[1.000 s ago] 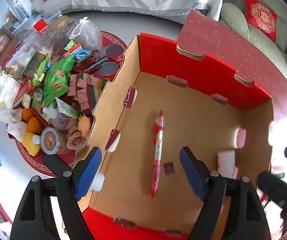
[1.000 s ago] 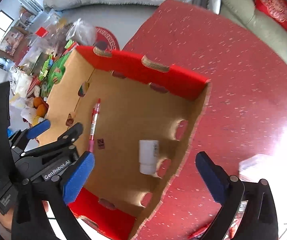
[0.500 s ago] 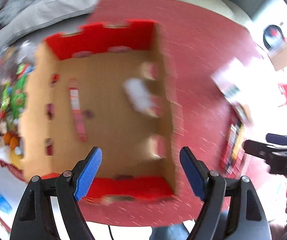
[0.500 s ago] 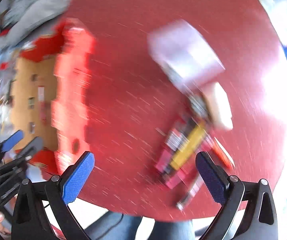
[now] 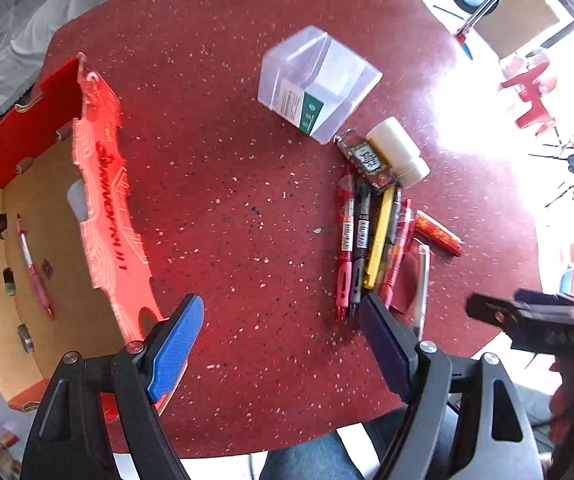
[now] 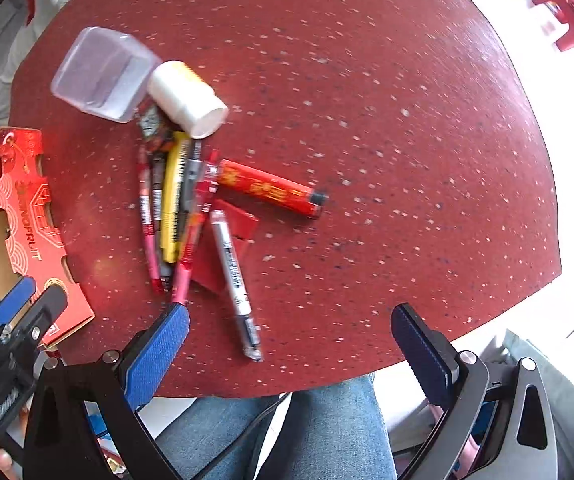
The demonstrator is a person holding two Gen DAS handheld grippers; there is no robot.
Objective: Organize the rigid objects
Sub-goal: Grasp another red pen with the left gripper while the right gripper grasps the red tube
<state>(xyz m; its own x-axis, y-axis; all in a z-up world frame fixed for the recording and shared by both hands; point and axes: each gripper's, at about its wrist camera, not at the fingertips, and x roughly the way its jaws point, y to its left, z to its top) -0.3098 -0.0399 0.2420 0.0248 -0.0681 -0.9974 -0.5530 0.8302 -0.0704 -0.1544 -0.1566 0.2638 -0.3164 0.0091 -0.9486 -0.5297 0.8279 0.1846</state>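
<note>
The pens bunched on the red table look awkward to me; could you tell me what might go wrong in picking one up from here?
1. The pens lie side by side, touching, so the open right tongs may catch two or push neighbours aside.
2. The white bottle lies on its side against the clear box; a nudge could roll it.
3. The silver pen lies near the table's front edge and might be knocked off.
</note>
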